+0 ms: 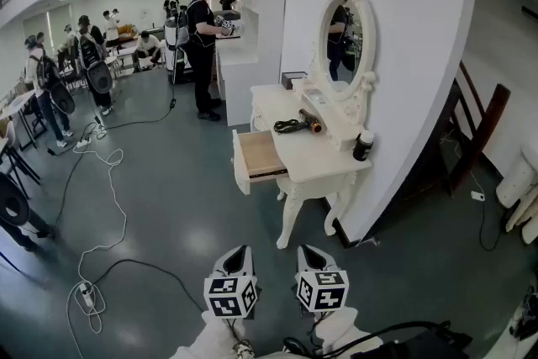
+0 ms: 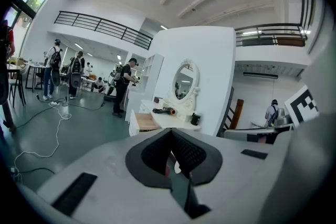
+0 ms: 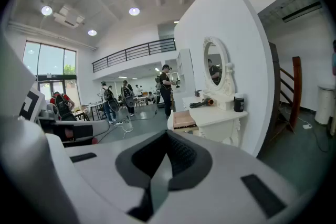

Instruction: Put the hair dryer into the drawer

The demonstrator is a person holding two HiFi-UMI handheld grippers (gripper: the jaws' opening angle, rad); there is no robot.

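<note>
A black hair dryer (image 1: 299,125) with a copper nozzle lies on the white dressing table (image 1: 319,168), in front of the oval mirror (image 1: 345,38). The table's wooden-bottomed drawer (image 1: 259,154) stands pulled out to the left and looks empty. Both grippers hang low in the head view, well short of the table. My left gripper (image 1: 239,252) and right gripper (image 1: 308,251) are side by side, both shut with nothing between the pads. The left gripper view shows the hair dryer (image 2: 167,110) and drawer (image 2: 143,122) far off; the right gripper view shows the hair dryer (image 3: 202,104) and drawer (image 3: 184,119) too.
A black jar (image 1: 363,145) stands on the table's right corner. A white shelf unit (image 1: 252,29) with a person (image 1: 202,42) at it stands behind the table. Cables and a power strip (image 1: 87,293) trail over the grey floor at left. Several people stand at the far left. A wooden frame (image 1: 475,126) leans at right.
</note>
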